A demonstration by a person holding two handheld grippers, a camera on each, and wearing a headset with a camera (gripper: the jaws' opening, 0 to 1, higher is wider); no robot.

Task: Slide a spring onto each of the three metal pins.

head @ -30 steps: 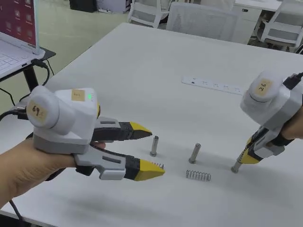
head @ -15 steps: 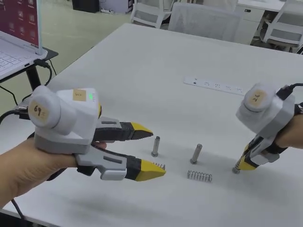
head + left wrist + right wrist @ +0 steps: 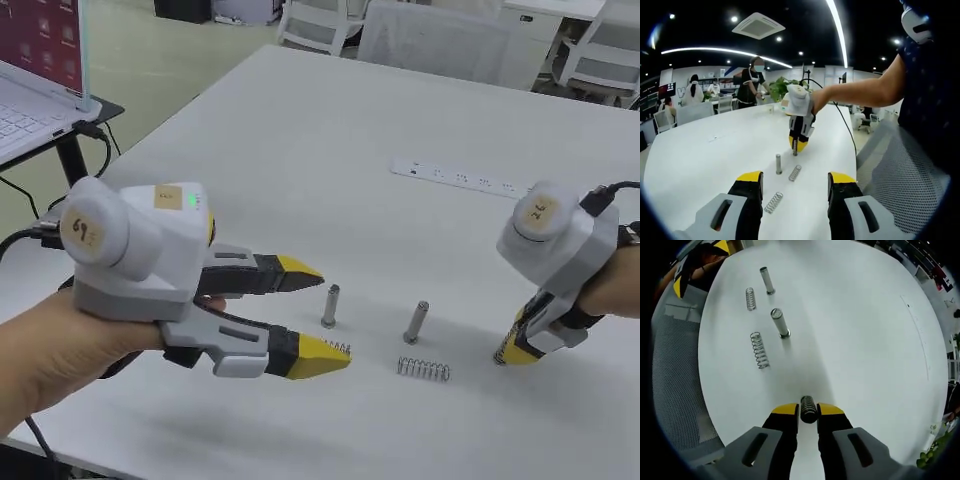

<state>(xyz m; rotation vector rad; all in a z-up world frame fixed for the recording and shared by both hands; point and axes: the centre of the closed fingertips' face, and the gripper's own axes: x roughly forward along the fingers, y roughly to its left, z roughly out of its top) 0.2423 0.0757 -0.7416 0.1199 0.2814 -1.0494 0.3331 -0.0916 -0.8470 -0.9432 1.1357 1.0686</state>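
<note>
Two short metal pins (image 3: 330, 305) (image 3: 417, 322) stand upright on the white table (image 3: 300, 150). One loose spring (image 3: 423, 369) lies in front of them. A second spring (image 3: 340, 349) lies by the lower jaw of my left gripper (image 3: 315, 315), which is open and holds nothing. The right gripper (image 3: 512, 352) points down at the table, shut on a third spring (image 3: 808, 406). That view looks at the spring end-on, with the pins (image 3: 767, 280) (image 3: 780, 322) and springs (image 3: 750, 298) (image 3: 759, 349) beyond. Whether a pin is inside the held spring I cannot tell. The left gripper view has a pin (image 3: 779, 163), both loose springs (image 3: 795, 172) (image 3: 773, 202) and the right gripper (image 3: 797, 145).
A white power strip (image 3: 460, 182) lies further back on the table. A laptop (image 3: 30, 60) sits on a stand to the left, off the table. Office chairs (image 3: 430, 40) line the far edge. The near table edge runs just below my left hand (image 3: 60, 360).
The right gripper has dipped lower and tilted over its spot; the grey pin end under its tips shows less. The left gripper and loose springs have stayed put.
</note>
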